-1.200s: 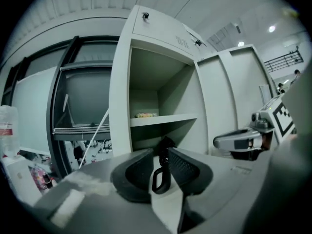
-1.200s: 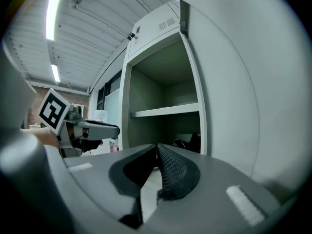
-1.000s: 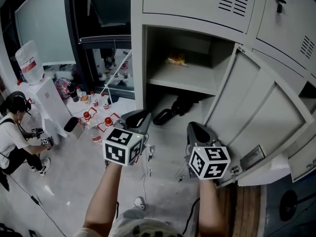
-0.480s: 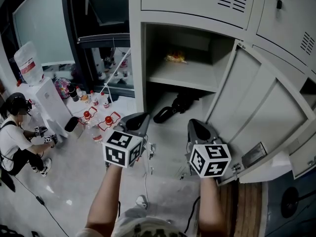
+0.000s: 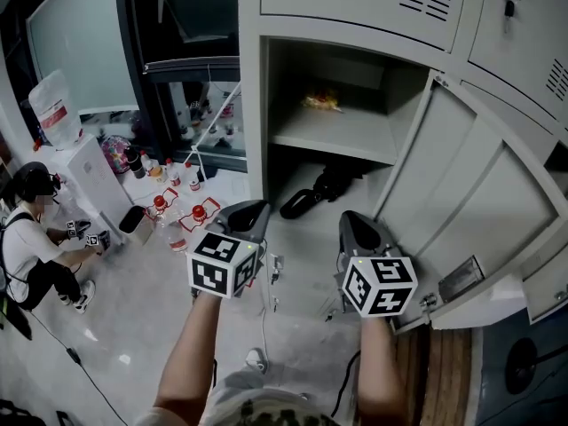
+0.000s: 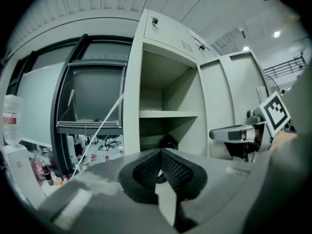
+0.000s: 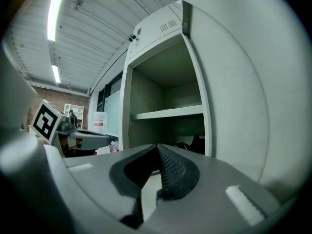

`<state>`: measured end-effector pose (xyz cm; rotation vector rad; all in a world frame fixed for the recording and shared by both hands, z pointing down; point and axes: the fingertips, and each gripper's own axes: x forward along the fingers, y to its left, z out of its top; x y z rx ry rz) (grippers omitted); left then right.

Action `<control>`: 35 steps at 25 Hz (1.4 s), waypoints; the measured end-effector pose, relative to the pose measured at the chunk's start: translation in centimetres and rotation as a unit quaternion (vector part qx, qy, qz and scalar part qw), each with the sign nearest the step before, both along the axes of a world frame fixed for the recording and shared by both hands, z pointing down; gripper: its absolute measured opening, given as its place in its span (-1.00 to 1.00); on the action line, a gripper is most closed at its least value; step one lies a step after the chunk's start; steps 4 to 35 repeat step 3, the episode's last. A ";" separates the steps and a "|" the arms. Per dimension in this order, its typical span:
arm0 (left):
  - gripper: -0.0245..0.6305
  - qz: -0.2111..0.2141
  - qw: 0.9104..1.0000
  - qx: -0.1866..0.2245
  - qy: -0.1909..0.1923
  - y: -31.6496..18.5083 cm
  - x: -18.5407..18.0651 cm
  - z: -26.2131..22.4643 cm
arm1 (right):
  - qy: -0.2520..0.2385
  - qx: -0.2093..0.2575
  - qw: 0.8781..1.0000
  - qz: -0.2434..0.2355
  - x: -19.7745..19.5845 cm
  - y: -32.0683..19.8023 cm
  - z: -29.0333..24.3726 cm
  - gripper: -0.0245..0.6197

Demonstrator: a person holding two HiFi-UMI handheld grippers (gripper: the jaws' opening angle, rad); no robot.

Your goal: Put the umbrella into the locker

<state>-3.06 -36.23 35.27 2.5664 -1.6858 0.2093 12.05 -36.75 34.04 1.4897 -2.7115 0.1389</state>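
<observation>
The black folded umbrella lies on the floor of the open grey locker, under its shelf. It also shows as a dark shape low in the locker in the left gripper view and the right gripper view. My left gripper is held in front of the locker, short of the umbrella, jaws shut with nothing between them. My right gripper hangs beside it near the open door, also shut and empty.
A small yellow item lies on the locker shelf. At the left, a person sits on the floor by a white water dispenser, with several bottles nearby. A thin cable runs across the floor below my hands.
Both grippers stay in place in front of the locker. The seated person at the left has shifted a little.
</observation>
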 end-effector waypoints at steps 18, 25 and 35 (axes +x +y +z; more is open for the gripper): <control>-0.91 0.001 1.000 -0.003 0.000 0.1 0.0 0.2 | 0.000 0.000 1.000 -0.001 -0.2 0.1 0.0 -0.93; -0.91 0.001 1.000 -0.003 0.000 0.1 0.0 0.2 | 0.000 0.000 1.000 -0.001 -0.2 0.1 0.0 -0.93; -0.91 0.001 1.000 -0.003 0.000 0.1 0.0 0.2 | 0.000 0.000 1.000 -0.001 -0.2 0.1 0.0 -0.93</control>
